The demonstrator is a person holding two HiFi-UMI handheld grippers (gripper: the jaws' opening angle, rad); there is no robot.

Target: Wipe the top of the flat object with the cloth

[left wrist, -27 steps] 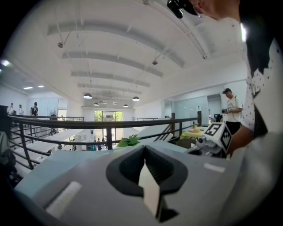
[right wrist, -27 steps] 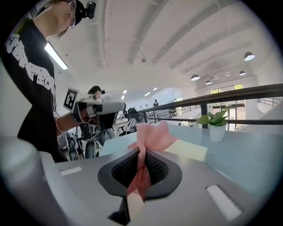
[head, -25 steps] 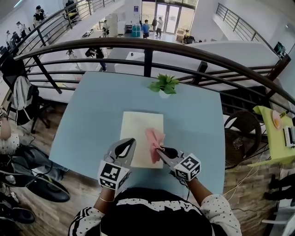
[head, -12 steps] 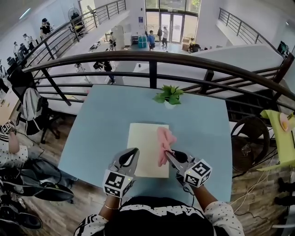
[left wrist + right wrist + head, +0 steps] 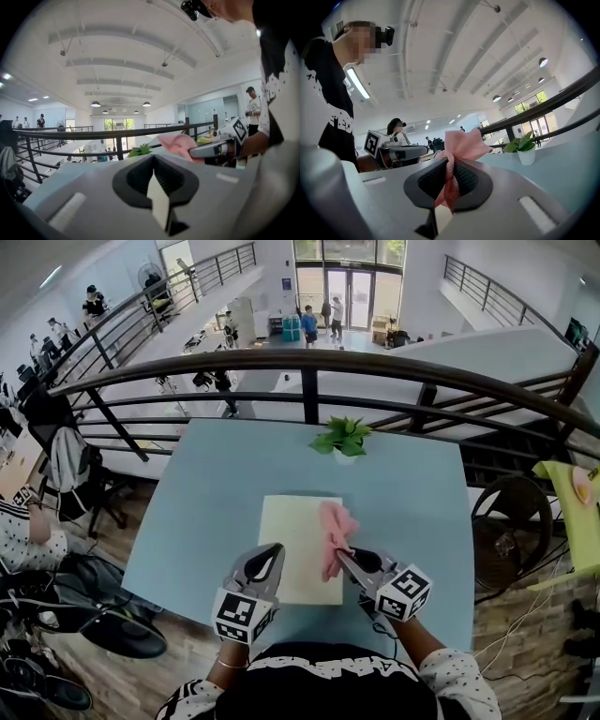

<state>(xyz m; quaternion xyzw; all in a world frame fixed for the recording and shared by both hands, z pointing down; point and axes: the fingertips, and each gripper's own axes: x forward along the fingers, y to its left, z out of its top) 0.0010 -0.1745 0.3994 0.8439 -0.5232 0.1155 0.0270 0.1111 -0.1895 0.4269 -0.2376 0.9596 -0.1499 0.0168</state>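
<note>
A cream flat board lies on the light-blue table in front of me. A pink cloth is bunched on the board's right side. My right gripper is shut on the cloth's near end, and pink folds stick up out of its jaws. My left gripper is shut with nothing between its jaws. Its tip is over the board's near left part; I cannot tell whether it touches. From the left gripper view the cloth and the right gripper show just to the right.
A small potted plant stands at the table's far edge, beyond the board. A dark railing runs behind the table over a lower floor. A yellow-green side table is at the right, and chairs and bags at the left.
The head view has shifted a little, so the table sits slightly further right in the picture. Both grippers and the cloth keep their places relative to the board.
</note>
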